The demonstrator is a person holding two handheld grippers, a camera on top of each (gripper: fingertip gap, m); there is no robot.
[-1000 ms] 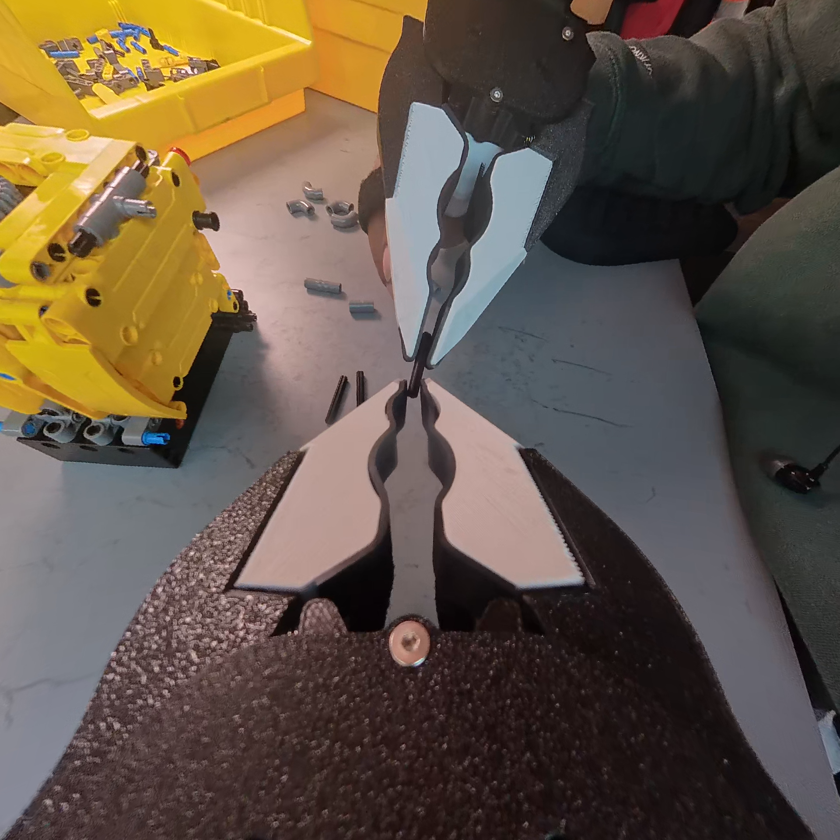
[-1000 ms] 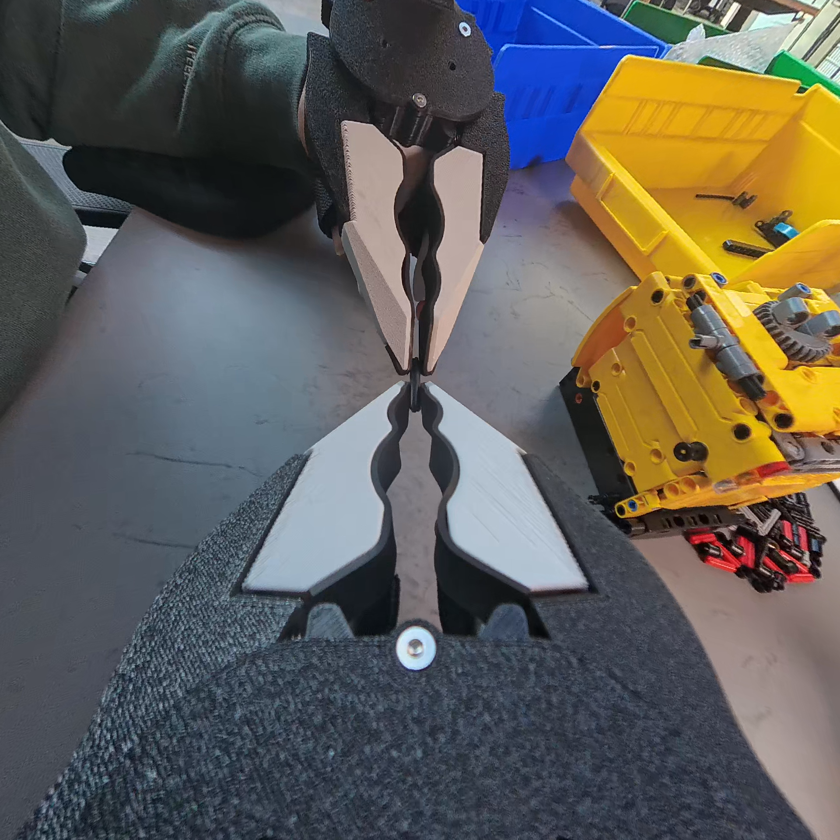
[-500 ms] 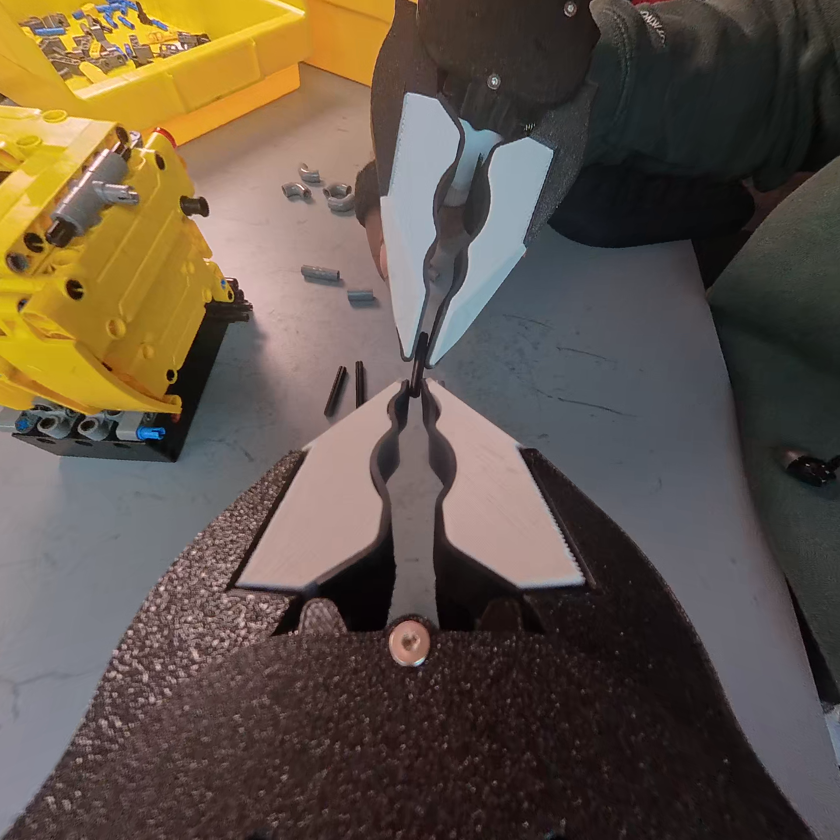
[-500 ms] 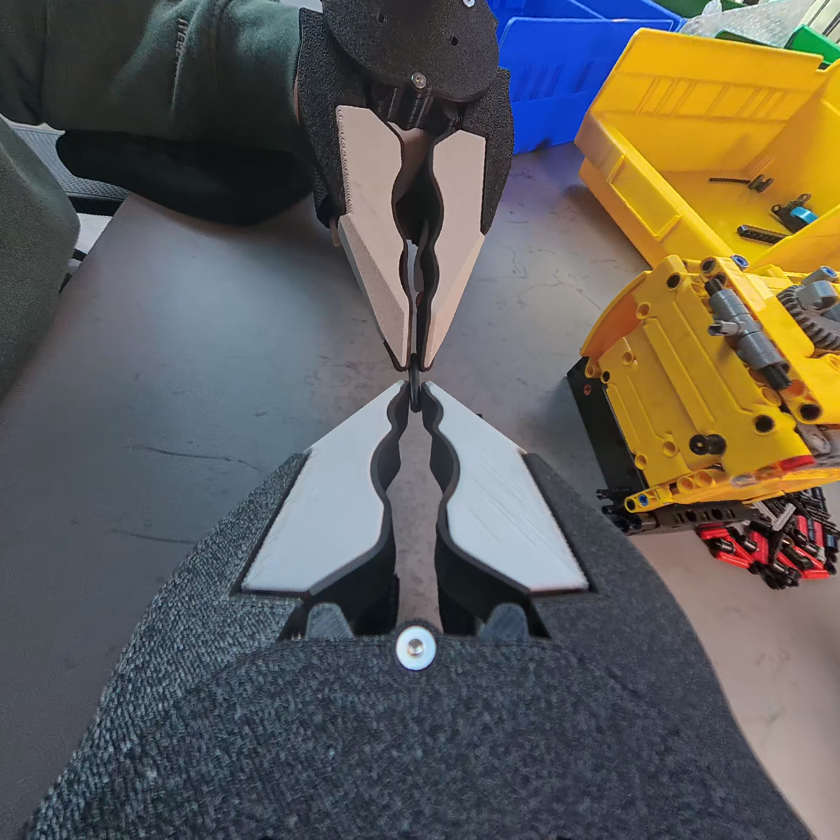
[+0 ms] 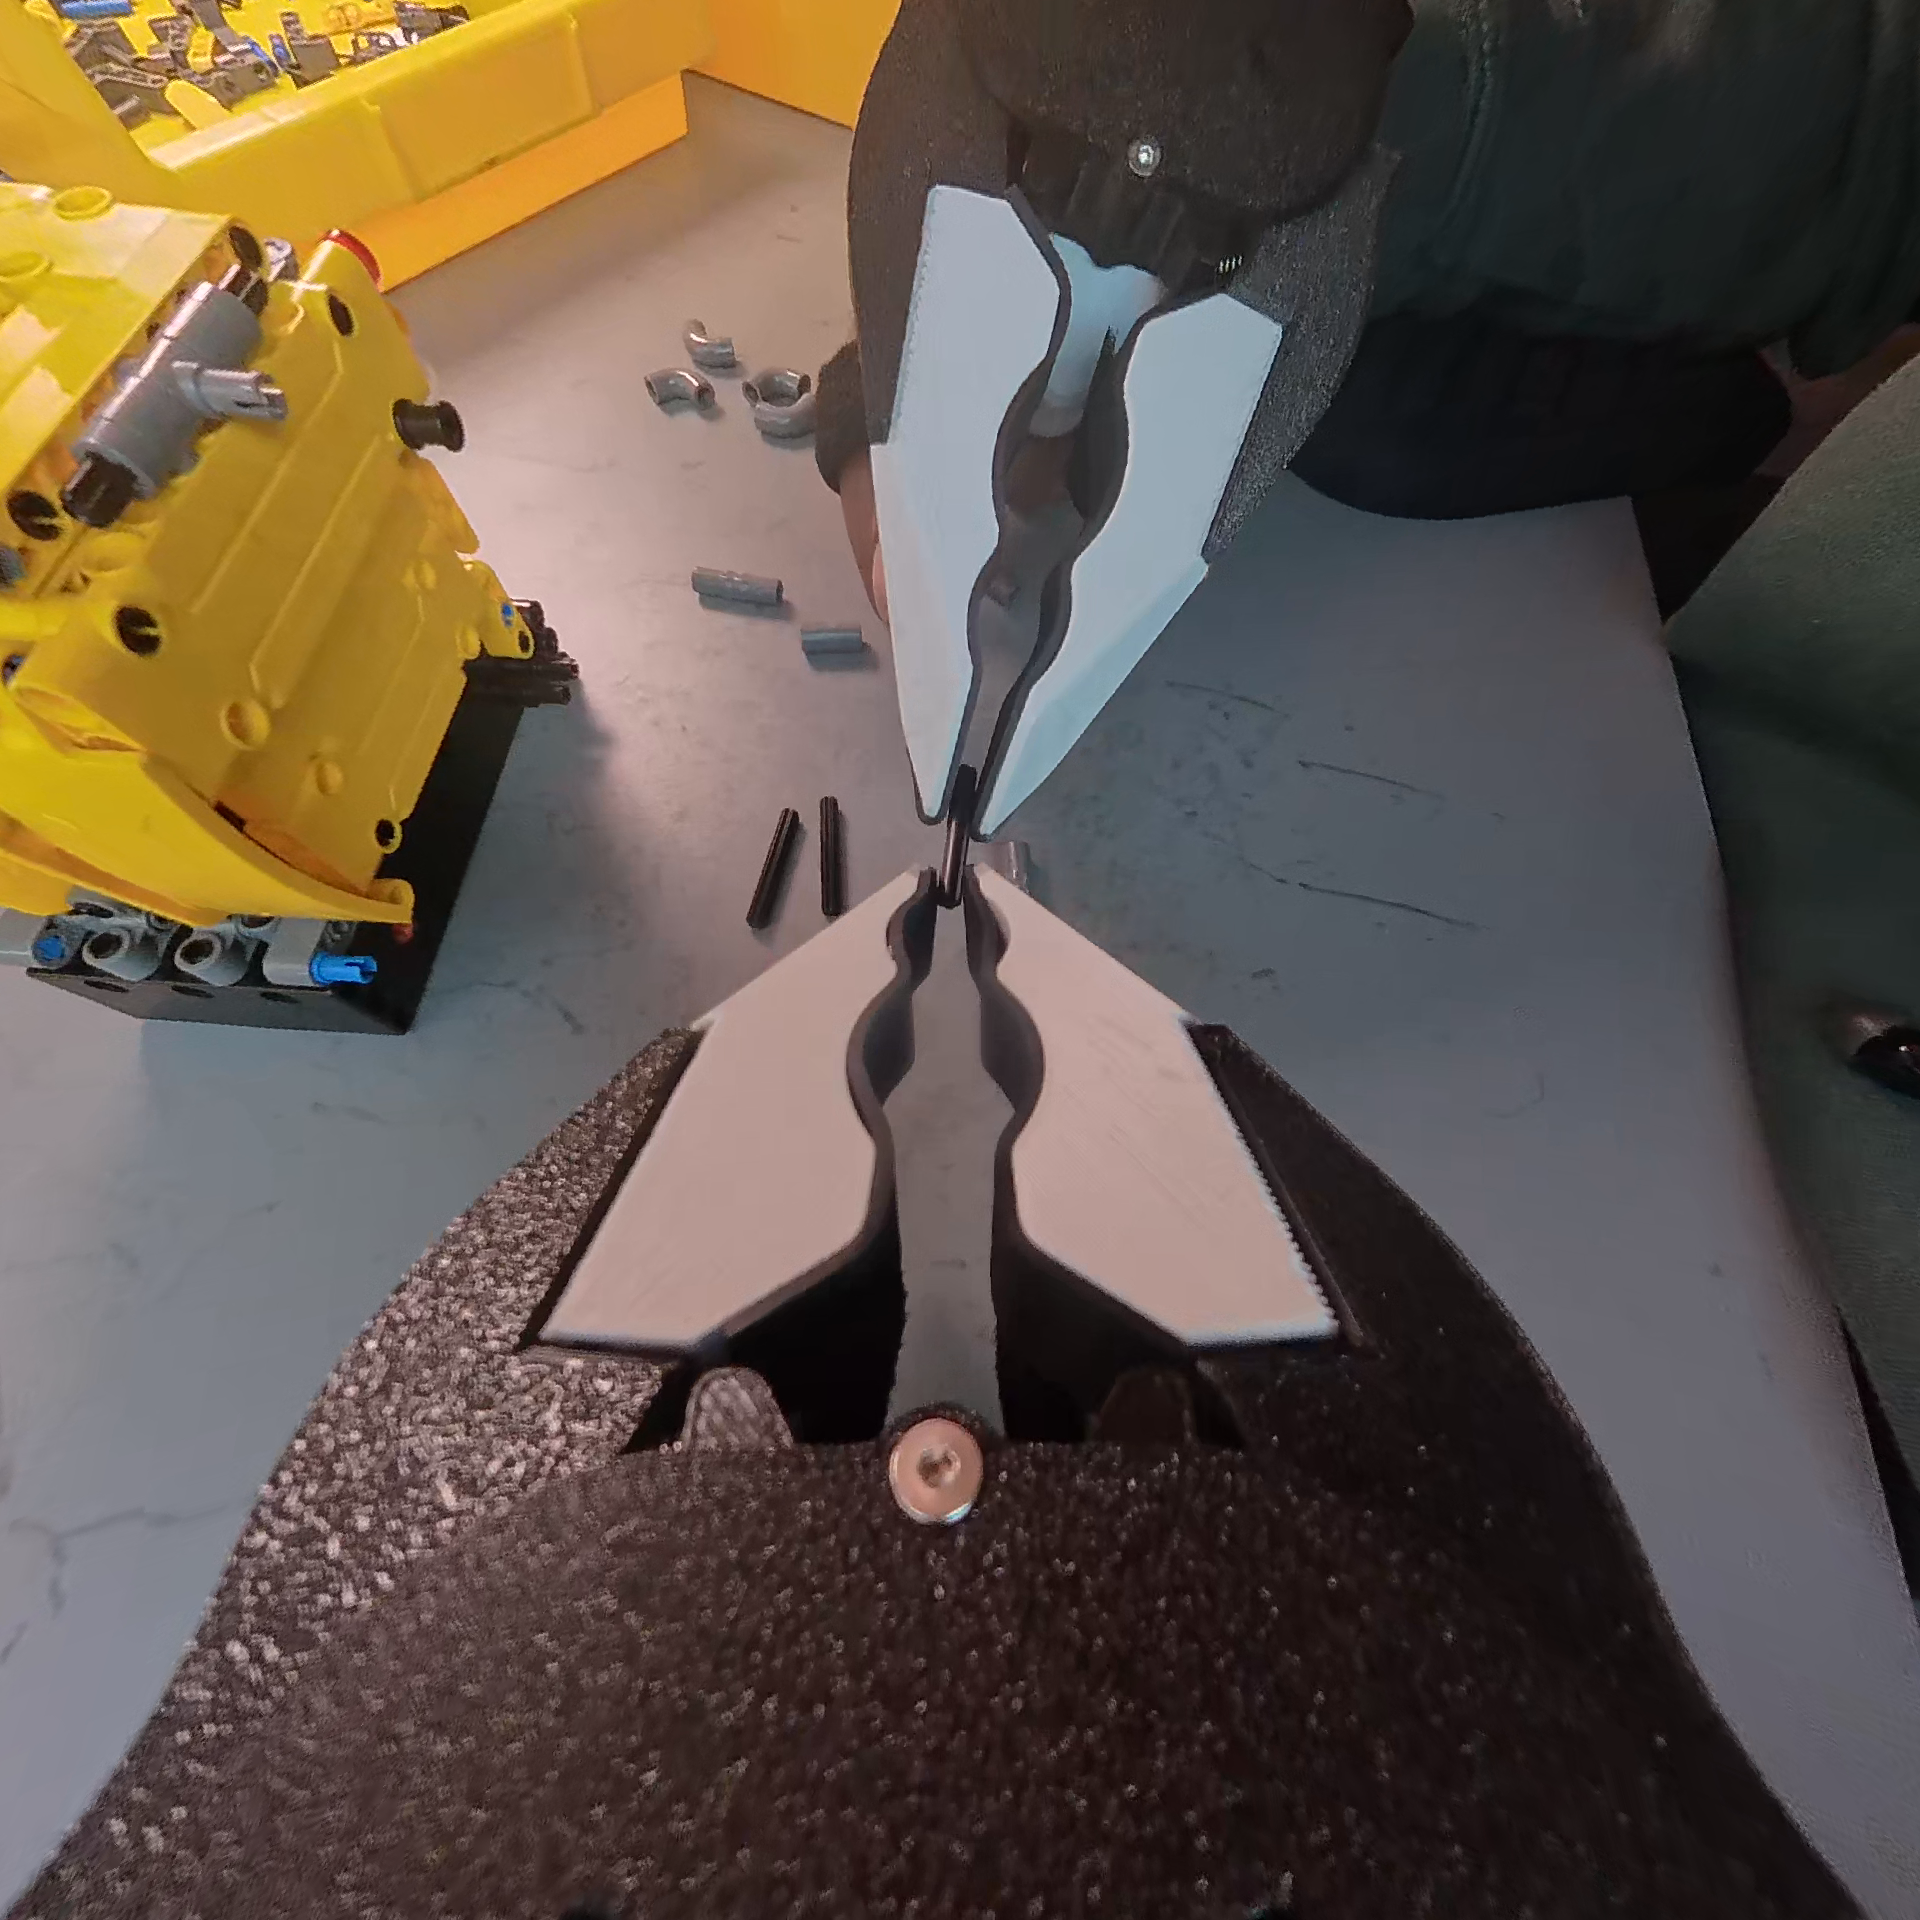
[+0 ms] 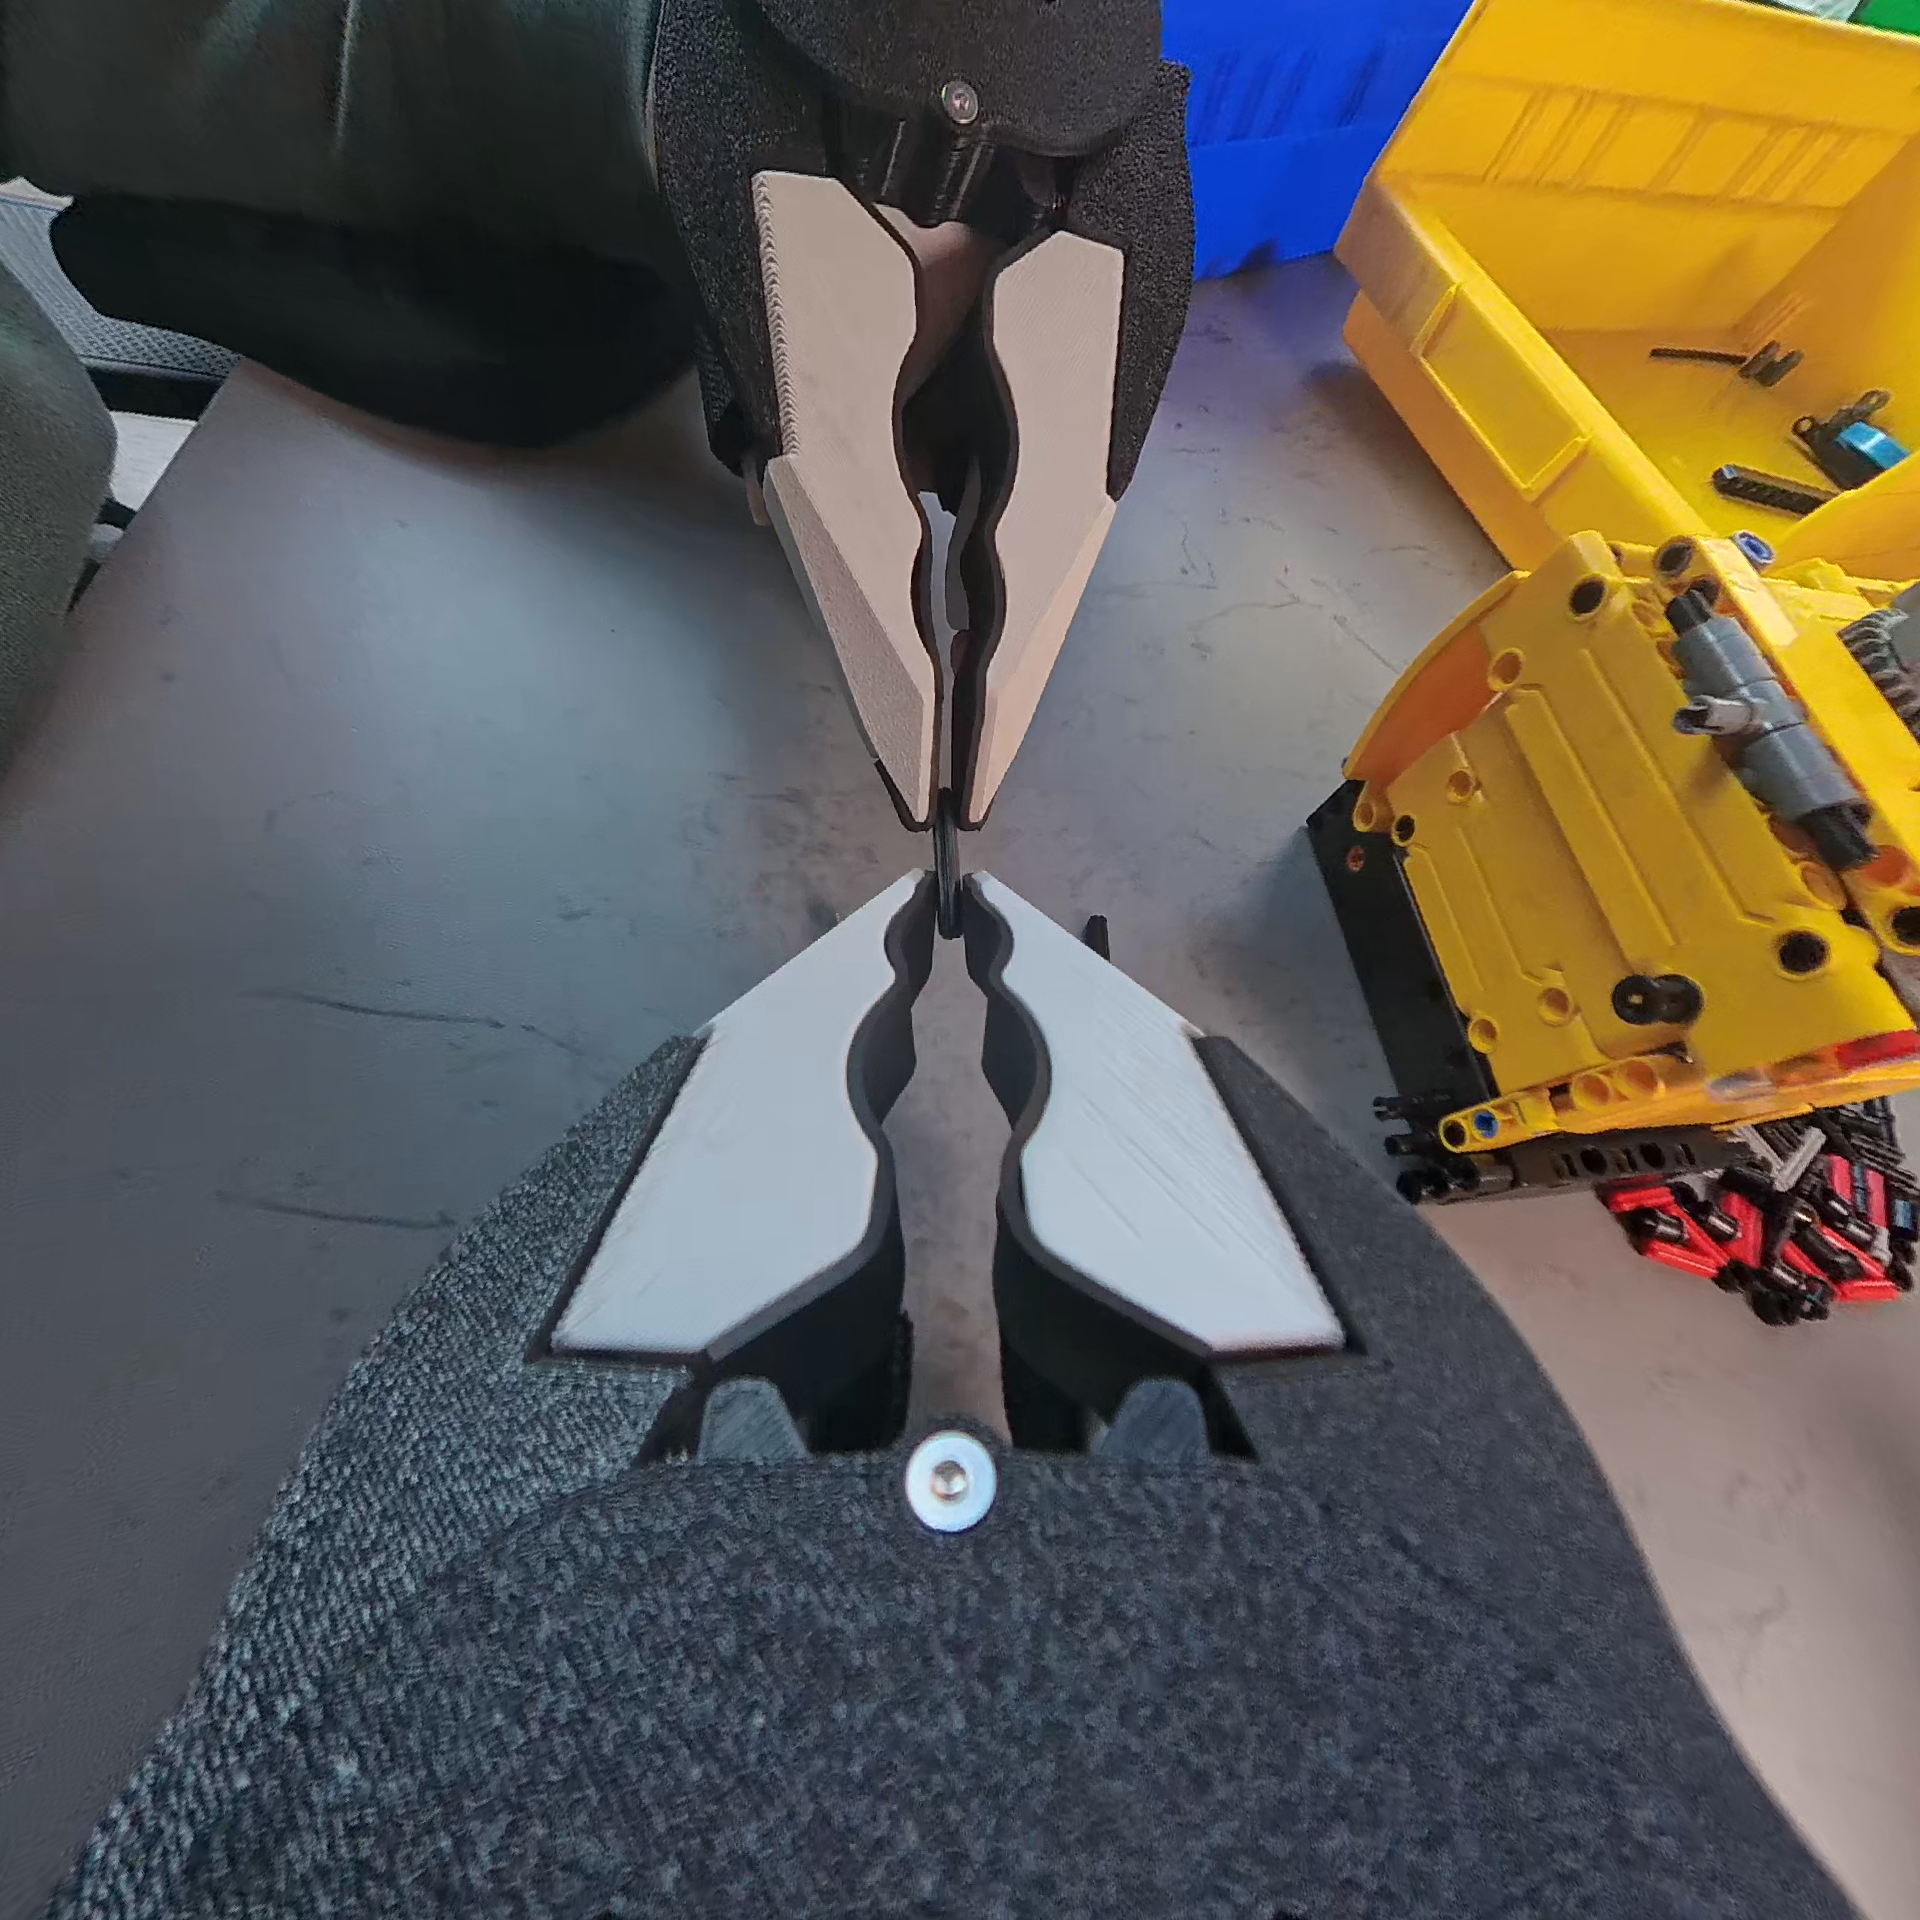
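My left gripper and my right gripper meet tip to tip above the grey table. Both are shut on one small thin black pin, each pinching one end. In the right wrist view my right gripper is at the bottom and the left gripper comes in from the top, with the pin between them. A person's hands in dark green sleeves hold both grippers. Most of the pin is hidden inside the tips.
A yellow brick-built model on a black base stands left of the grippers; it also shows in the right wrist view. Two black axles and grey connectors lie loose. Yellow parts bins and a blue bin stand behind. The tips of both grippers are at nearly the same place.
Both grippers stay shut, tip to tip on the black pin. The pair has drifted slightly over the table; the model and bins have shifted a little in both views.
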